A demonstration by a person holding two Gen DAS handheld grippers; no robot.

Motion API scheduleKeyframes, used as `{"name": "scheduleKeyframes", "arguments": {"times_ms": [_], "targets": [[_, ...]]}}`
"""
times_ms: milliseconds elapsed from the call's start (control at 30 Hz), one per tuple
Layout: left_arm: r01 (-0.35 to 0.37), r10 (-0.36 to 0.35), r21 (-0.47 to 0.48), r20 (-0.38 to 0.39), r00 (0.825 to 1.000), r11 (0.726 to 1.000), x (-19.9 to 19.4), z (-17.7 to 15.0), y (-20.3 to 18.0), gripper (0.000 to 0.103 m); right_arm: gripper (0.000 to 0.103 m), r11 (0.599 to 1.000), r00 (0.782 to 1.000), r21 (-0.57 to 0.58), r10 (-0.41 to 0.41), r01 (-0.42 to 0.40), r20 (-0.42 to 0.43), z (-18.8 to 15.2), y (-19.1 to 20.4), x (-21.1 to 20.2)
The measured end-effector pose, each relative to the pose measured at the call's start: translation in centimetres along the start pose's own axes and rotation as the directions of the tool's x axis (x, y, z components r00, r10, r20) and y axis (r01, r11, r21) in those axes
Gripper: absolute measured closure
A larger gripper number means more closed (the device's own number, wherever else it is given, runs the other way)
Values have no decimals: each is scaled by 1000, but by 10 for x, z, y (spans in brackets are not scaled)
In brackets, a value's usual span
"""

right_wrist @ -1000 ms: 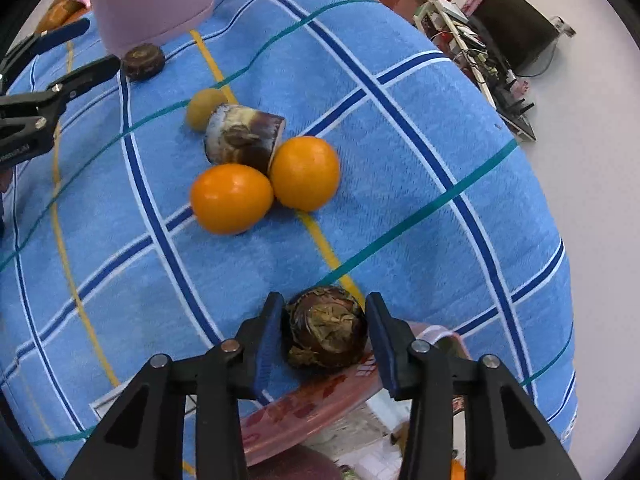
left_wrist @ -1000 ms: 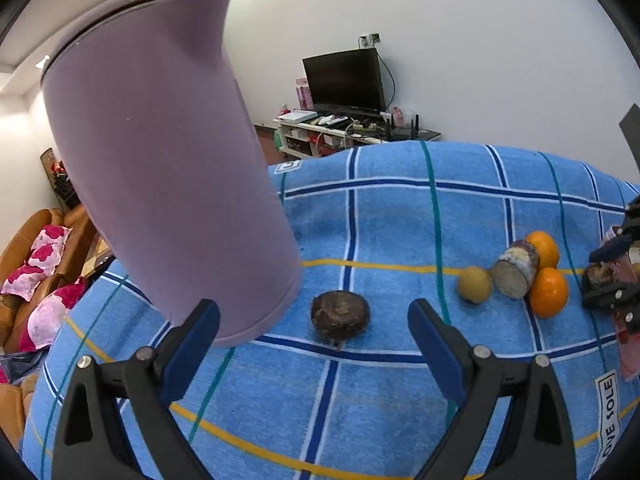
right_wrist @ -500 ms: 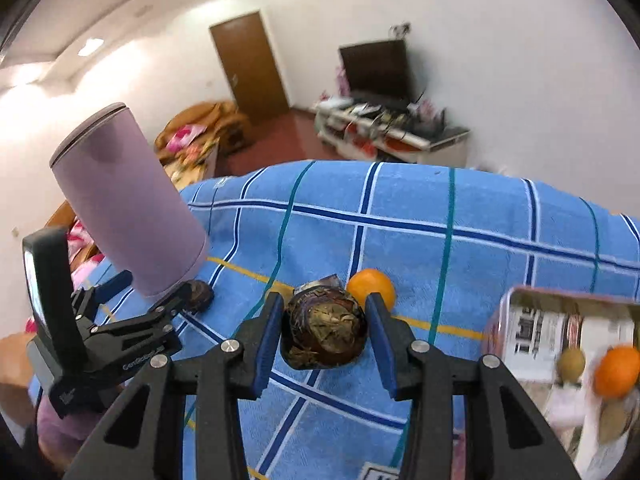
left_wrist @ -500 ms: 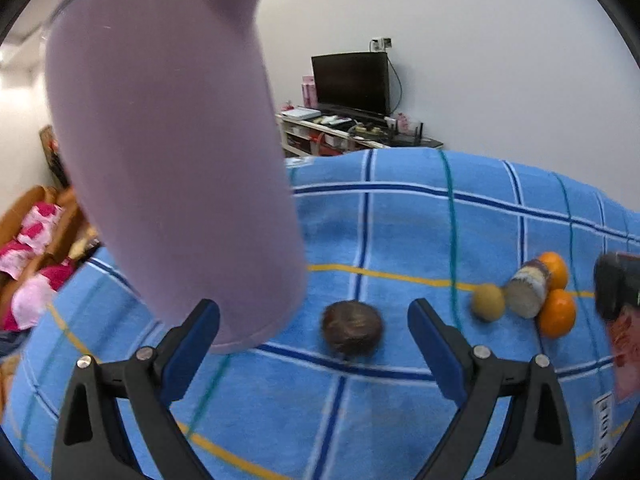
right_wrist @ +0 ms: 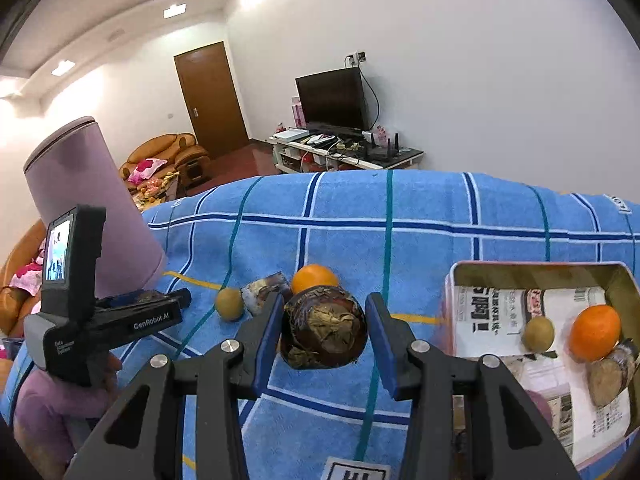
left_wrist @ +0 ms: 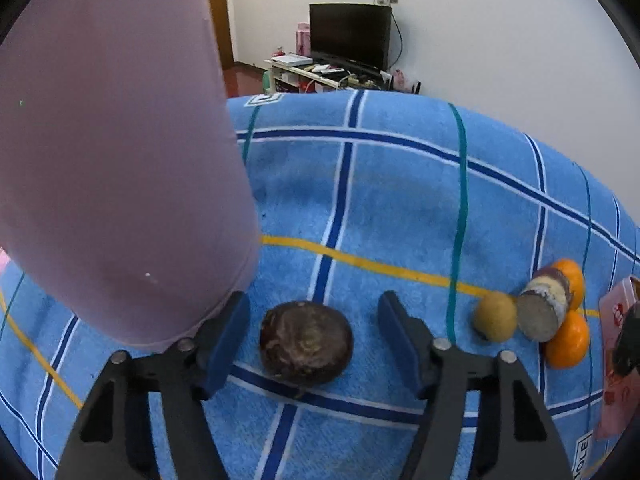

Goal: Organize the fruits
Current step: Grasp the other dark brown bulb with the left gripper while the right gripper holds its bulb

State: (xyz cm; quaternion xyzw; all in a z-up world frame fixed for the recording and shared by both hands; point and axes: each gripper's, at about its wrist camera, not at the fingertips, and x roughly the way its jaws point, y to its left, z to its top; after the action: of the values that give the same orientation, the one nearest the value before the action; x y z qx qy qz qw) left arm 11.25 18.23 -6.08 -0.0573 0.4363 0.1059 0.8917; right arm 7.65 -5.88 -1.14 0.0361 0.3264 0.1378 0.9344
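A dark brown round fruit (left_wrist: 306,346) lies on the blue checked cloth (left_wrist: 400,200) between the fingers of my left gripper (left_wrist: 314,332). Its jaws are closing, and a narrow gap still shows on each side of the fruit. My right gripper (right_wrist: 324,332) is shut on a second dark brown fruit (right_wrist: 323,334), held above the cloth. Further right on the cloth lie a kiwi (left_wrist: 495,316), a cut brown piece (left_wrist: 542,314) and two oranges (left_wrist: 568,344). A pink tin (right_wrist: 536,270) lined with newspaper holds a kiwi (right_wrist: 539,334), an orange (right_wrist: 595,332) and a brown piece (right_wrist: 610,372).
A tall purple cylinder (left_wrist: 112,160) stands right against the left finger of my left gripper. The tin sits at the cloth's right side, close to my right gripper. Beyond the table are a TV stand (right_wrist: 344,152), a door and a sofa.
My left gripper came down around the dark fruit and its jaws narrowed. My right gripper rolled and tilted up with its fruit, and the tin now shows on its right.
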Motion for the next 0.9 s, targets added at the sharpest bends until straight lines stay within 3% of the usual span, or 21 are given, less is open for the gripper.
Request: {"name": "scheduleKeyframes", "arguments": {"times_ms": [33, 100, 200, 300, 367, 467, 600, 733, 900], "targets": [[1, -1, 5, 6, 1000, 1000, -1, -1, -1, 55, 59, 1000, 1000, -6, -3, 3, 0, -1, 0, -3], [0, 0, 16, 15, 1000, 1000, -3, -2, -3, 62, 59, 1000, 1000, -9, -5, 5, 2, -5, 1, -4], [22, -23, 17, 24, 999, 1000, -6, -5, -3, 62, 59, 1000, 1000, 0, -11, 11, 5, -7, 1, -4], [21, -22, 10, 92, 996, 1000, -20, -9, -1, 62, 59, 999, 999, -11, -33, 33, 19, -8, 2, -9], [6, -9, 17, 185, 983, 1000, -40, -17, -3, 62, 59, 999, 999, -12, -40, 41, 28, -9, 3, -12], [23, -28, 23, 264, 964, 999, -62, -29, -10, 62, 59, 998, 997, -23, -62, 63, 44, -11, 5, -15], [44, -55, 44, 303, 951, 998, -79, -44, -26, 62, 59, 995, 993, -23, -95, 96, 67, -13, 2, -22], [9, -41, 91, 352, 935, 996, -96, -52, -43, 62, 58, 992, 989, -29, -119, 122, 87, -18, -2, -32], [9, -45, 104, 354, 934, 995, -99, -52, -60, 62, 58, 990, 986, -19, -136, 138, 92, -20, -8, -39]]}}
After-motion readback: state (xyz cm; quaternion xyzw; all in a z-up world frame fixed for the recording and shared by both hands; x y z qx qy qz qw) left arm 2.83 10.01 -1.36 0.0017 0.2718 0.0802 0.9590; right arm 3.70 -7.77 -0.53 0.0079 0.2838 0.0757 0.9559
